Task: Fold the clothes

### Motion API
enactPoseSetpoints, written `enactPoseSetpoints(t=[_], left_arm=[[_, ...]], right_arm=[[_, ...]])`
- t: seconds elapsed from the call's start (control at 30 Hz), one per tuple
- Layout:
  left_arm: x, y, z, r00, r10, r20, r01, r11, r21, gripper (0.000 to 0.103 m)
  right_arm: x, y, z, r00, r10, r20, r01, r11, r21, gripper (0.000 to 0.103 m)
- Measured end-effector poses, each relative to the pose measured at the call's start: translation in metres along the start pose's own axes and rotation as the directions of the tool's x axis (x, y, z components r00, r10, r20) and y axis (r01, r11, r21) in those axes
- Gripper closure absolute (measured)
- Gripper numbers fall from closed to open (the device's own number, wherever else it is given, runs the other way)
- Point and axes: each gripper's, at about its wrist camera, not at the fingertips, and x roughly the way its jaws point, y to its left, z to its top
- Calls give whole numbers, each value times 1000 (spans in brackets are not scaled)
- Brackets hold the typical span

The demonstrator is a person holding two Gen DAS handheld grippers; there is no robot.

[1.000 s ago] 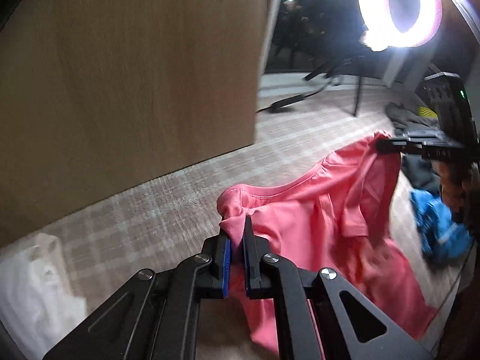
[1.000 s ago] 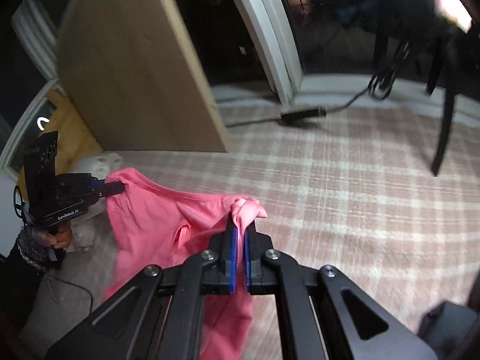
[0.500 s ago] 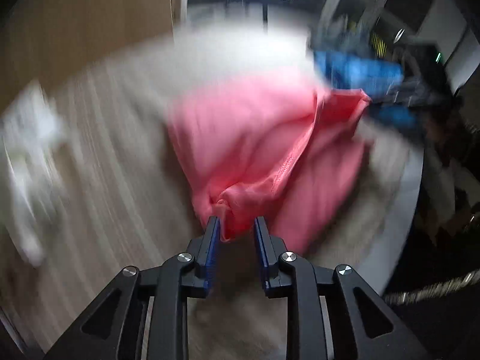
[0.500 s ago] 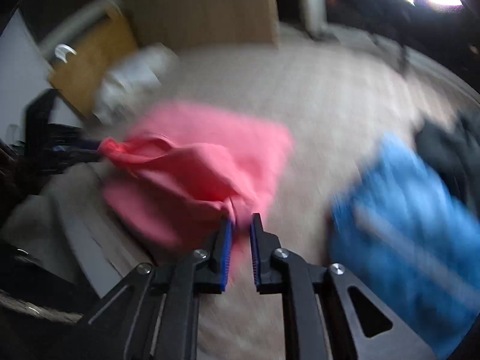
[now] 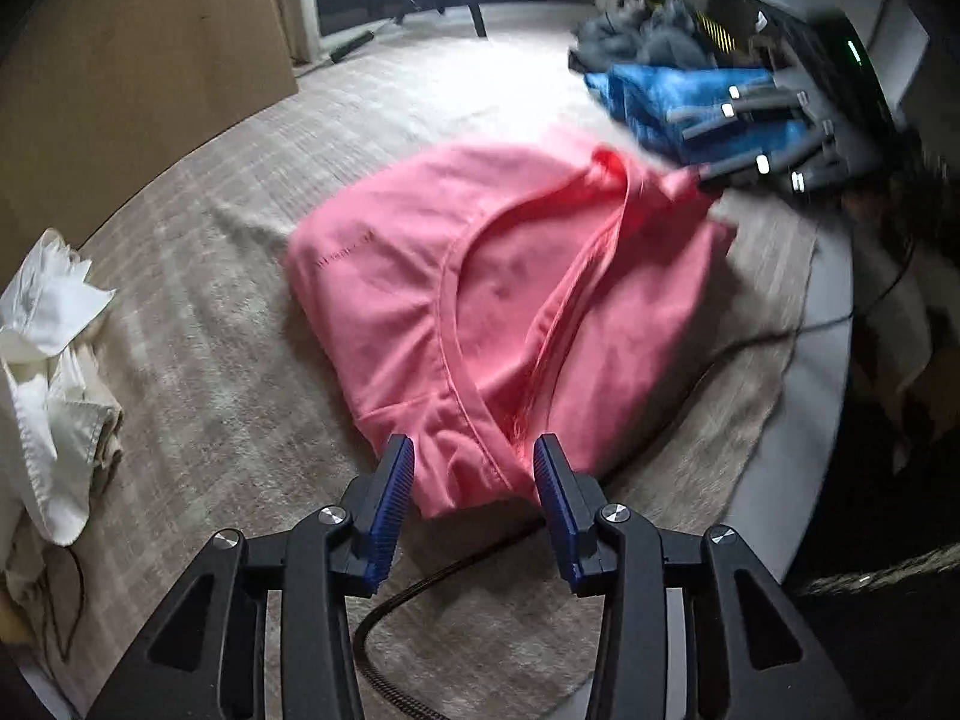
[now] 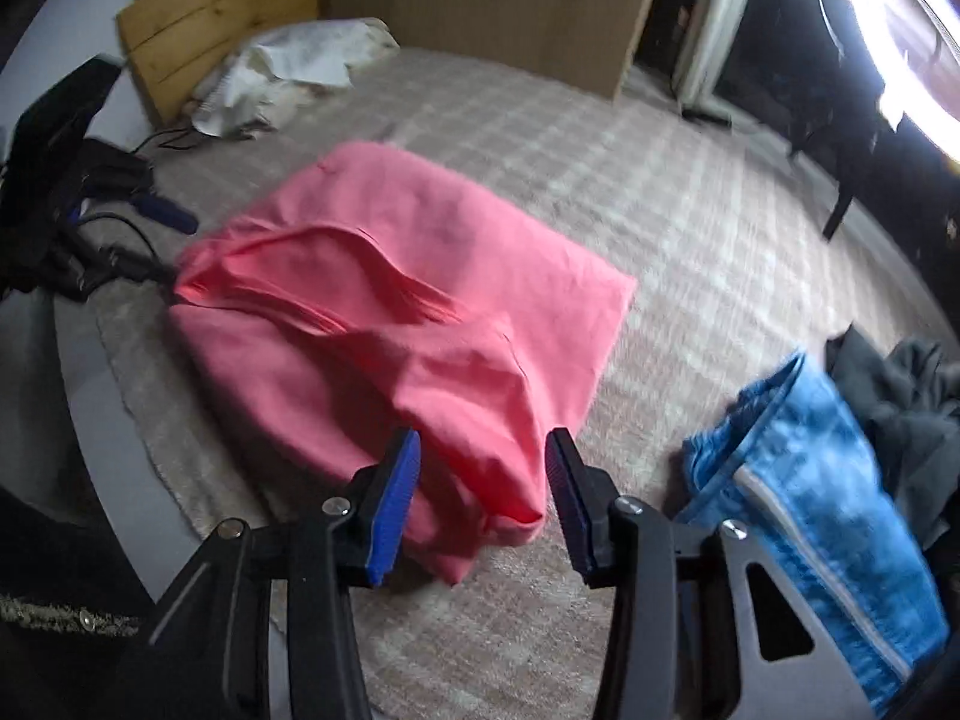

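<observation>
A pink shirt [image 5: 480, 294] lies folded over on the beige plaid cloth of the round table [image 5: 228, 408]. My left gripper [image 5: 474, 486] is open, its blue pads on either side of the shirt's near corner, not clamping it. In the right wrist view the same pink shirt [image 6: 384, 300] lies in front of my right gripper [image 6: 480, 474], which is open around the shirt's near bunched corner. The right gripper also shows in the left wrist view [image 5: 780, 138], at the shirt's far corner. The left gripper shows in the right wrist view [image 6: 120, 222], by the shirt's left corner.
A blue garment [image 6: 828, 516] and a dark grey one [image 6: 900, 396] lie to the right of the shirt. A white crumpled garment [image 5: 48, 378] lies at the left. A black cable [image 5: 420, 588] runs under my left gripper. A wooden board [image 6: 480, 0] stands behind the table.
Both grippers swung the pink shirt down from the air onto the table, then opened and let go of its corners. The shirt now rests flat, folded over.
</observation>
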Motion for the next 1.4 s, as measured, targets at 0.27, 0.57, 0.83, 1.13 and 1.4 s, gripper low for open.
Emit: enactPoseSetpoints(t=[0.27, 0.57, 0.83, 1.13, 1.4], left_arm=[[-5, -6, 33, 996, -84, 34, 86, 995, -50, 71], [41, -53, 131, 957, -289, 4, 289, 956, -59, 57], [67, -59, 132, 930, -363, -51, 355, 927, -117, 59], [44, -94, 116, 885, -465, 2, 465, 885, -24, 76], [20, -110, 25, 935, -350, -60, 345, 935, -82, 72]], right_arm=[[7, -8, -2, 992, 122, -6, -122, 992, 11, 60], [-8, -34, -25, 996, 89, 26, -91, 991, 99, 60], [11, -41, -39, 984, 172, 34, -175, 975, 137, 62], [-6, -32, -42, 993, 111, 49, -111, 994, 6, 94], [-33, -31, -71, 1000, -6, -24, 5, 1000, -20, 80]])
